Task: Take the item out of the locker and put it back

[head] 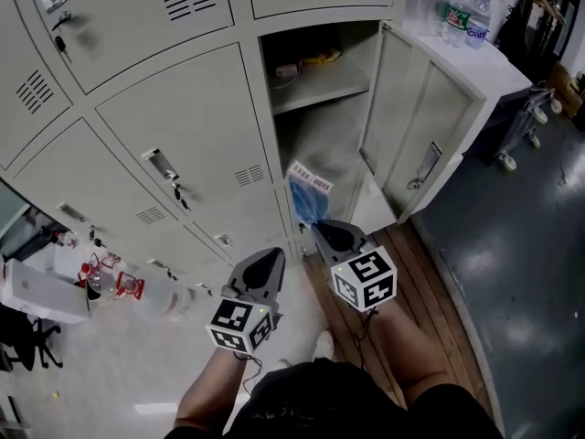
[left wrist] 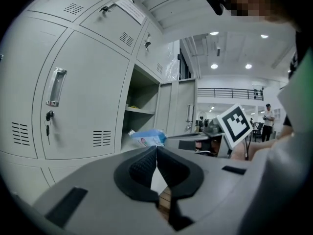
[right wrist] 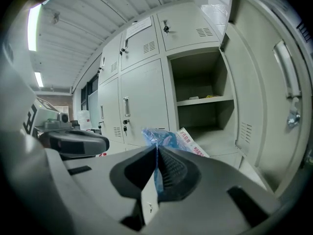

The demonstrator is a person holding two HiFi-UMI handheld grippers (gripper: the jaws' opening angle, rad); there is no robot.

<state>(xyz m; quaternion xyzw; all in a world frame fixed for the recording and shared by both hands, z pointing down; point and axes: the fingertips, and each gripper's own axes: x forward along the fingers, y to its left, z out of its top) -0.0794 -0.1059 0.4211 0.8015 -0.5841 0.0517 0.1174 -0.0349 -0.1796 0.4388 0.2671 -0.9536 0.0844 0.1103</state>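
Observation:
A blue plastic packet with a white printed label (head: 308,195) hangs in front of the open locker (head: 320,117), outside its lower compartment. My right gripper (head: 322,229) is shut on the packet's lower edge; in the right gripper view the blue film (right wrist: 164,137) is pinched between the pads (right wrist: 157,148). My left gripper (head: 271,256) is beside it on the left, level with the shut locker doors, and its jaws are shut with nothing in them (left wrist: 156,148). The left gripper view shows the packet (left wrist: 148,137) and the right gripper (left wrist: 178,141) just to the right.
The locker door (head: 407,126) stands swung out to the right. A shelf (head: 320,80) inside carries a yellow item (head: 322,58) and a white one. Bottles (head: 462,12) stand at the top right. A white box (head: 37,291) and red items (head: 114,277) lie at the left.

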